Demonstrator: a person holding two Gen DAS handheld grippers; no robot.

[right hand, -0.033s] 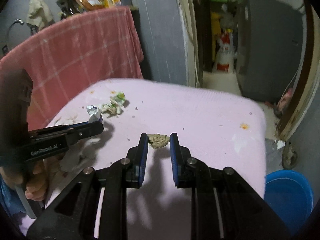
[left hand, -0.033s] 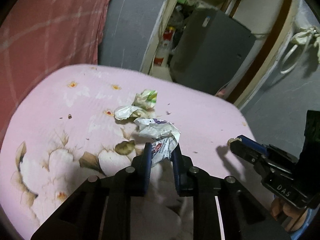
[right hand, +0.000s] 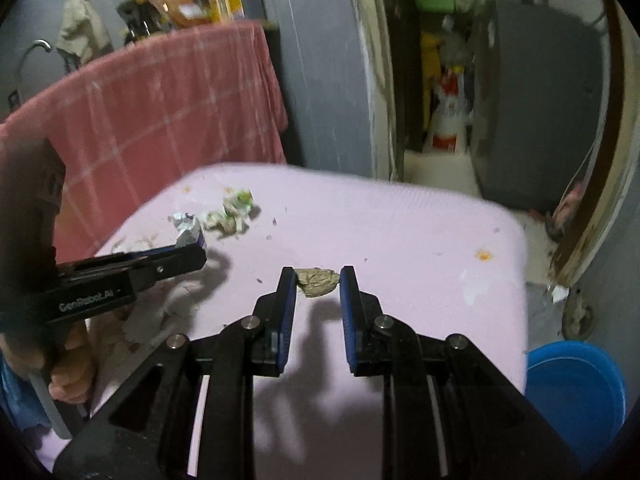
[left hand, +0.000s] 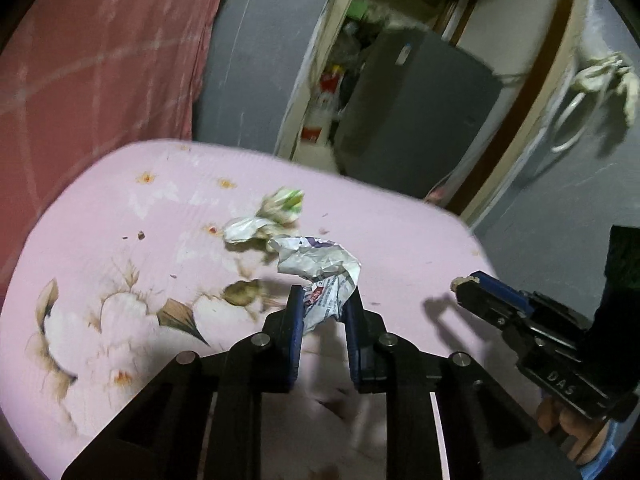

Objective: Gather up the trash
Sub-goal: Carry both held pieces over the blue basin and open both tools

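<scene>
My left gripper (left hand: 323, 300) is shut on a crumpled printed paper (left hand: 320, 268) and holds it just above the pink flowered sheet (left hand: 120, 220). My right gripper (right hand: 318, 280) is shut on a small brown paper wad (right hand: 318, 281), held above the sheet (right hand: 400, 240). Two more crumpled wrappers, one white (left hand: 244, 229) and one with green print (left hand: 282, 206), lie on the sheet beyond the left gripper. They also show in the right wrist view (right hand: 230, 216). The right gripper shows at the right edge of the left wrist view (left hand: 464, 285); the left gripper shows at the left of the right wrist view (right hand: 192, 250).
A blue bucket (right hand: 576, 388) stands on the floor right of the sheet's edge. A pink checked cloth (right hand: 160, 112) hangs behind the sheet. A grey cabinet (left hand: 412, 108) stands in the doorway beyond. Small crumbs (left hand: 140, 235) dot the sheet.
Both grippers keep their hold. The views are blurred and shifted slightly; the scene is otherwise the same.
</scene>
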